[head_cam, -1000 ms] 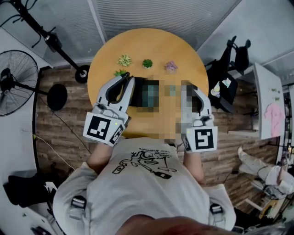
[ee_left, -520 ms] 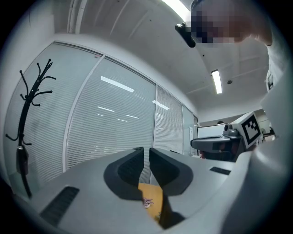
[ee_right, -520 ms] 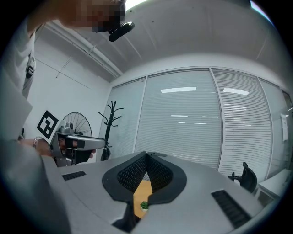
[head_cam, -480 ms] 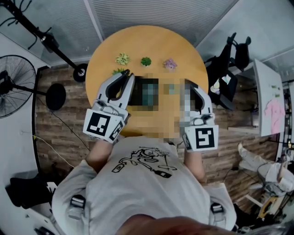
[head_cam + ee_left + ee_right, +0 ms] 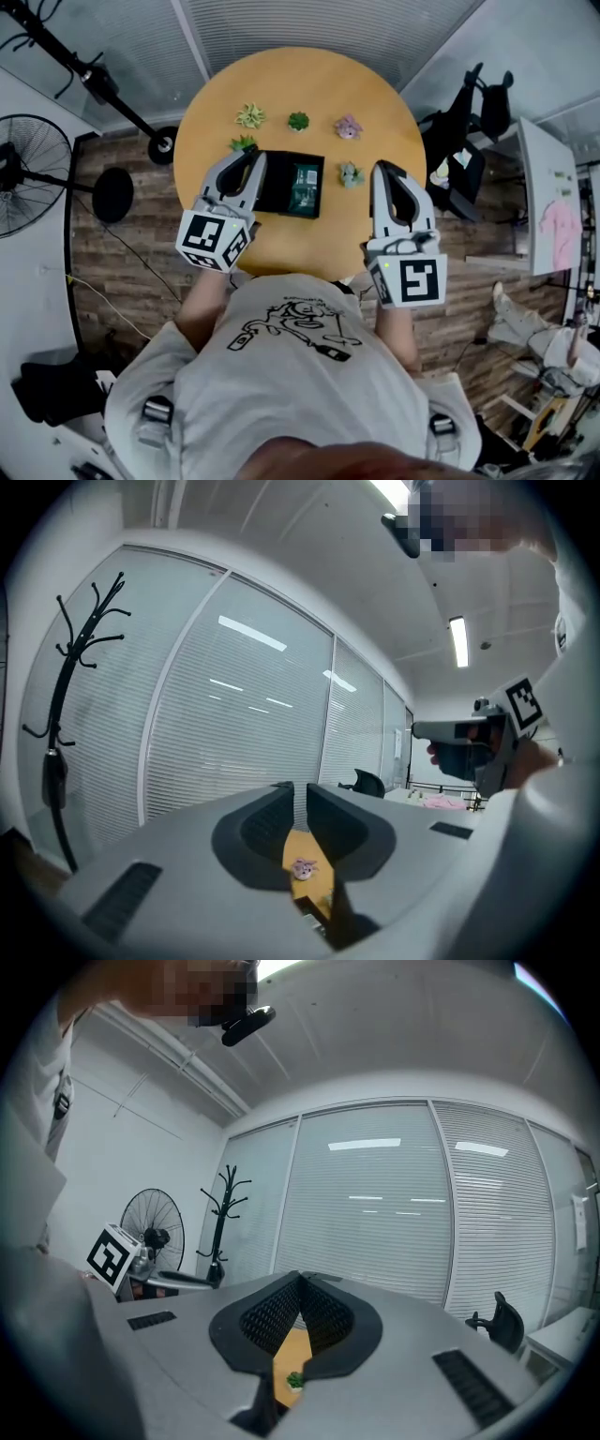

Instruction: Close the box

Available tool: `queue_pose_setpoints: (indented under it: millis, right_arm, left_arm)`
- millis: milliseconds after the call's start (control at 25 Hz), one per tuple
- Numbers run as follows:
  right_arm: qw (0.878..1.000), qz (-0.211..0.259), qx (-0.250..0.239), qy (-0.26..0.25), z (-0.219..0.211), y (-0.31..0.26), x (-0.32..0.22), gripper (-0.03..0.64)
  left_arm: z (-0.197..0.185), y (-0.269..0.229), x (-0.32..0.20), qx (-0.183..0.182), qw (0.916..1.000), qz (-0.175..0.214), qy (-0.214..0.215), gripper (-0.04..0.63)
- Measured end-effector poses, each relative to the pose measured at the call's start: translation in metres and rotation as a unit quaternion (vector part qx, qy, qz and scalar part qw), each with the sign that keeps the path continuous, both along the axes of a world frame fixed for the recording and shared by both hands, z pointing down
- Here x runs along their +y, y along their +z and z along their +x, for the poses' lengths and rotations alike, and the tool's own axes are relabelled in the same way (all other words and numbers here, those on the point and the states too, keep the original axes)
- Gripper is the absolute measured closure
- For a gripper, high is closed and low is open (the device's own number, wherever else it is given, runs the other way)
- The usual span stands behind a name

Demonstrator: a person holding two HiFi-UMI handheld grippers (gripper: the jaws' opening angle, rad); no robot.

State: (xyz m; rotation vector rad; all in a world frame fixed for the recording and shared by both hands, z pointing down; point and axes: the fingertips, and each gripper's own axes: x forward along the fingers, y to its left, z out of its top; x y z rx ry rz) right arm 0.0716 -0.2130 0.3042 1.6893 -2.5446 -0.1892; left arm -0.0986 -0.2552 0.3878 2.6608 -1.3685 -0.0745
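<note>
Office: blinds (image 5: pixel 375 1204), swivel chair (image 5: pixel 497 1321), coat stand (image 5: pixel 66 705)

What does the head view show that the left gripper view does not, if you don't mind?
Only the head view: the black box in full, lying open on the table, the green succulent, the floor fan and the plank floor. Only the left gripper view: the ceiling light overhead. Both: the round wooden table, the pink succulent, which the left gripper view catches just past the shut left tool, and the right tool.
</note>
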Motion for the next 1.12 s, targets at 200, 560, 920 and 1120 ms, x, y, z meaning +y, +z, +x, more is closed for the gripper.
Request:
queue_pose_setpoints:
  millis: [200,560,920,1120]
  right_arm:
    - [1.0,-0.004,-0.002,0.001,0.0,0.0,0.002,0.601]
    - [1.0,-0.001,-0.005,0.0,-0.004,0.0,0.002,0.601]
    - [1.0,-0.006,-0.002,0.001,-0.007,0.003,0.006,0.601]
    - [1.0,-0.001,0.0,0.001,-0.007,0.002,0.008,0.601]
  left_arm:
    - [-0.01,0.048,-0.008,-0.025,0.9992,-0.026,-0.017,0.532]
    - [-0.031,0.177,-0.016,-0.045,0.9882,-0.144,-0.027,0.503]
    - [-0.047,0.267,-0.014,-0.048,0.9727,-0.224,-0.037,0.494]
    - [-0.053,0.293,-0.018,-0.055,0.9676,-0.243,-0.039,0.489]
